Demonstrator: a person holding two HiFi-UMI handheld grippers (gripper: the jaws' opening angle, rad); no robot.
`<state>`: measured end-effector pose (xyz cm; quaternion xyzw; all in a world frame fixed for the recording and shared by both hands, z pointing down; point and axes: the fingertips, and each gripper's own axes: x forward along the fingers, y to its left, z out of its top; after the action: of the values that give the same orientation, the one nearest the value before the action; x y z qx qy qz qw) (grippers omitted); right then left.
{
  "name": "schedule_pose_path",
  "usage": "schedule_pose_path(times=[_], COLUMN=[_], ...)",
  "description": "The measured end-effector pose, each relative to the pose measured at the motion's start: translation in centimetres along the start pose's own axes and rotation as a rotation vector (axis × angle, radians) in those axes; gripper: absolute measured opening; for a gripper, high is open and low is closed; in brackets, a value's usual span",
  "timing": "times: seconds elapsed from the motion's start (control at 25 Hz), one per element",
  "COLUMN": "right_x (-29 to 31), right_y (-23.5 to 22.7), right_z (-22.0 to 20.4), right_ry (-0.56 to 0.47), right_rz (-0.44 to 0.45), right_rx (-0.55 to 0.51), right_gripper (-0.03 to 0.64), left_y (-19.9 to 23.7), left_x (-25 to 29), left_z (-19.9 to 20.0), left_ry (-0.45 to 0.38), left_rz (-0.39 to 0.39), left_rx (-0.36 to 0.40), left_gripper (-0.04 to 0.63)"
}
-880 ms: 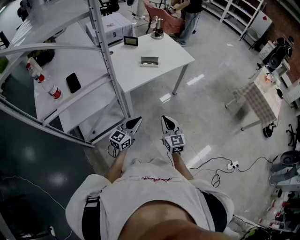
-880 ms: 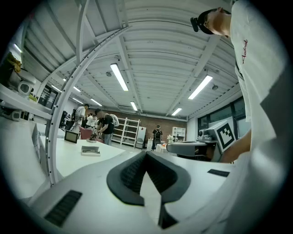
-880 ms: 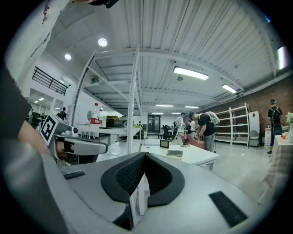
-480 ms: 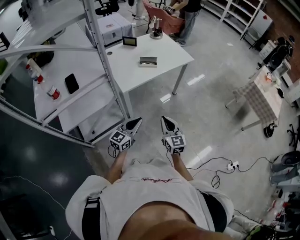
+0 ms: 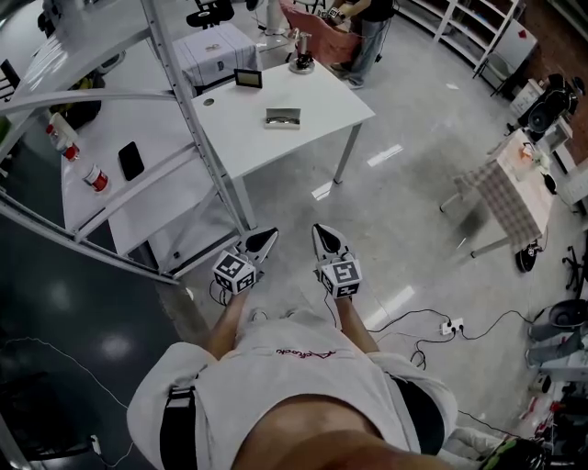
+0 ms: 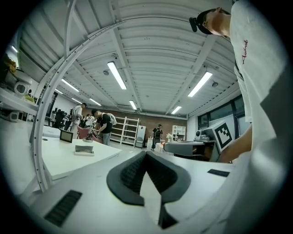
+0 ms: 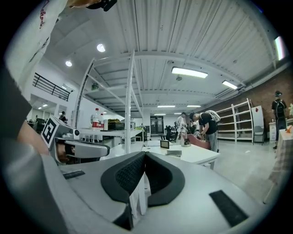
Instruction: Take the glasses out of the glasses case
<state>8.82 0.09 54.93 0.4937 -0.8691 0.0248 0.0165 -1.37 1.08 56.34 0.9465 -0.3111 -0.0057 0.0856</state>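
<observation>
The glasses case (image 5: 282, 117) is a small grey closed box lying on the white table (image 5: 322, 115), far ahead of me. The left gripper view shows the case (image 6: 84, 149) at the left, and the right gripper view shows the case (image 7: 174, 153) just right of centre. My left gripper (image 5: 266, 237) and right gripper (image 5: 323, 231) are held side by side close to my body, above the floor and well short of the table. Both point level toward the table. In each gripper view the left gripper (image 6: 145, 153) and right gripper (image 7: 144, 154) have their jaws shut with nothing between them.
A slanted metal frame (image 5: 188, 115) stands between me and the table's left side. A second table (image 5: 101, 197) at the left carries bottles (image 5: 95, 178) and a phone (image 5: 130, 160). A small dark screen (image 5: 245, 79) stands behind the case. People (image 5: 367, 27) work at the back. Cables and a power strip (image 5: 448, 325) lie on the floor at right.
In the head view the table, case and frame have slid slightly left and up. Both grippers keep the same shut pose in front of my body.
</observation>
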Motion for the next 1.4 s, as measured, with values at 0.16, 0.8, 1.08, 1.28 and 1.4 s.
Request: schedule_pose_path(times=[0.16,0.8,1.08,1.28,1.4], right_x=[-0.7,1.0,4.7,8.6,11.3], right_y=[-1.0,-3.6,-5.1,-7.0,-8.0], right_z=[-0.3,-2.0,-2.6,-2.2,-1.4], right_ry=[0.007,0.023,0.041,0.048,0.049], right_rz=[0.028,0.041,0.031,0.025,0.014], right_rx=[-0.016,0.007,0.006,-0.005,-0.012], right_gripper=[-0.002,-0.002,-0.002,-0.002,-0.002], left_y=[-1.3,0.5,4.2,7.3,9.5], left_x=[1.1,4.5,6.8,9.5,11.0], left_z=[-0.4,-0.6,-0.8,0.2,1.1], left_ry=[-0.009,-0.017,-0.016,-0.025,-0.019], left_rz=[0.008,0.025,0.015,-0.011,-0.029], left_rx=[-0.009,0.004,-0.017,-0.014,-0.009], left_gripper=[0.005,0.006,0.006,0.006,0.005])
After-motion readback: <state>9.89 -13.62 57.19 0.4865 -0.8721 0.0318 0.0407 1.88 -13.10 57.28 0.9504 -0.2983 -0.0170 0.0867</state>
